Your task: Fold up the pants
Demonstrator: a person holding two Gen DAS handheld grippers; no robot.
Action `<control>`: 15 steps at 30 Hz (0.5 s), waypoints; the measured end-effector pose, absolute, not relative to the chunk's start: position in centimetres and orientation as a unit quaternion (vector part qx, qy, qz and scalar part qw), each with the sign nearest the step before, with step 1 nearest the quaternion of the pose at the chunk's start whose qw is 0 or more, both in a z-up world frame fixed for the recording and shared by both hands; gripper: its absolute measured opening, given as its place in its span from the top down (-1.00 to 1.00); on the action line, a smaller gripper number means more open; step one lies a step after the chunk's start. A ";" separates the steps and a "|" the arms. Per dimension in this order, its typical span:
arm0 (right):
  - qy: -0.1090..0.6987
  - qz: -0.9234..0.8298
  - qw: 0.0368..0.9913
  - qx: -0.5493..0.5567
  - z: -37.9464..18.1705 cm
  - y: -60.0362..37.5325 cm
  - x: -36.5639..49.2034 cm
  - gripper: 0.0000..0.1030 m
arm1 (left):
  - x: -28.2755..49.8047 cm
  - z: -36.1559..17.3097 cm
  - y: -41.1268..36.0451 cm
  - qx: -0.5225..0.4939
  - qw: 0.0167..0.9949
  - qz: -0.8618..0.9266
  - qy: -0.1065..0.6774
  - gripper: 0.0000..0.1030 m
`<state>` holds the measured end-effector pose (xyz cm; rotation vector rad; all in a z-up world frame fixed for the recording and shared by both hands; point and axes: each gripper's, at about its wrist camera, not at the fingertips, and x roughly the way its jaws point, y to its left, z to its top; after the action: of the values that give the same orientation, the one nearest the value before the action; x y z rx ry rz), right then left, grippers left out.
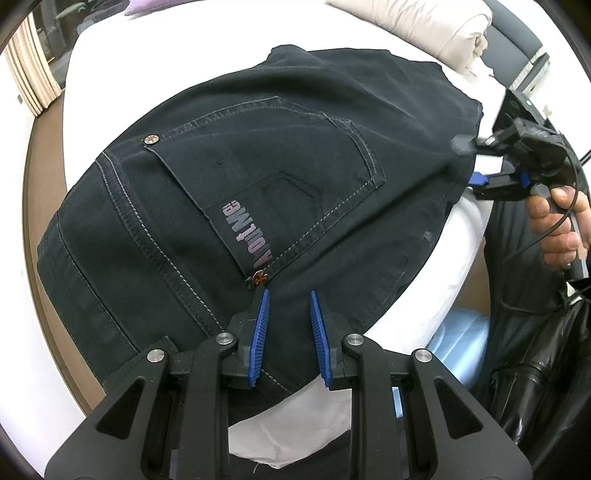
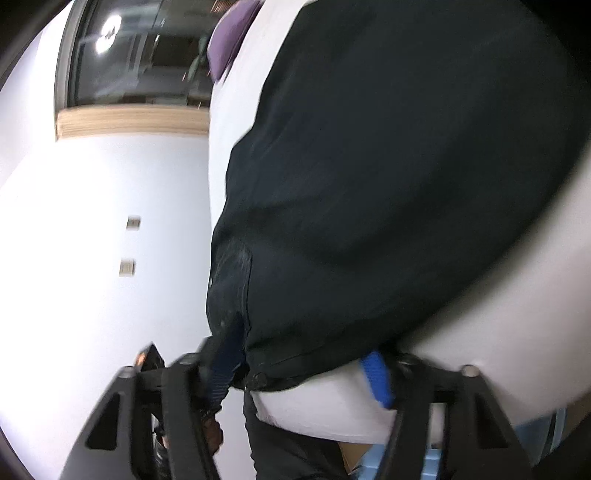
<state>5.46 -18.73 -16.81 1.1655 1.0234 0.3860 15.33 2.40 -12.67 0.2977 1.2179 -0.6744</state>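
Observation:
Dark navy jeans (image 1: 258,177) lie folded on a white bed (image 1: 81,92), back pocket with a printed logo facing up. My left gripper (image 1: 288,299) is open just above the waist end, its blue pads (image 1: 260,332) apart and empty. My right gripper (image 1: 467,162) is at the jeans' right edge, its fingers spread above and below the fabric edge. In the right wrist view the jeans (image 2: 388,166) fill the frame, and that gripper (image 2: 303,369) has its jaws wide open around the fabric's edge.
A cream duvet (image 1: 436,26) lies at the far end of the bed. A purple pillow (image 1: 147,5) sits at the top left. A wooden bed frame (image 1: 29,206) runs along the left. A black leather jacket (image 1: 535,350) shows at right.

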 end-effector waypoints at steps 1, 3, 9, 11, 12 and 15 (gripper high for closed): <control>0.469 0.178 0.697 0.512 -16.9 -18.1 5.9 0.62 | 15.3 -12.7 2.6 0.136 0.756 -0.311 0.560 0.57; 0.489 0.180 0.694 0.496 -17.5 -16.8 6.3 0.83 | 15.7 -12.8 2.6 0.136 0.754 -0.313 0.562 0.57; 0.495 0.186 0.687 0.499 -18.5 -16.7 5.6 0.96 | 15.9 -13.2 3.6 0.132 0.752 -0.315 0.564 0.57; 0.493 0.189 0.685 0.502 -18.6 -16.6 5.5 0.84 | 15.8 -13.0 3.7 0.129 0.754 -0.312 0.563 0.57; 0.490 0.194 0.684 0.505 -18.4 -16.6 5.5 0.69 | 15.7 -12.9 3.6 0.132 0.757 -0.311 0.560 0.57; 0.484 0.207 0.685 0.504 -16.8 -16.8 5.2 -0.01 | 15.1 -10.9 3.0 0.134 0.773 -0.311 0.537 0.57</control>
<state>5.24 -16.83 -16.84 1.1282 1.0851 0.4639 15.12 3.01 -10.87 0.2899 1.1640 -0.6729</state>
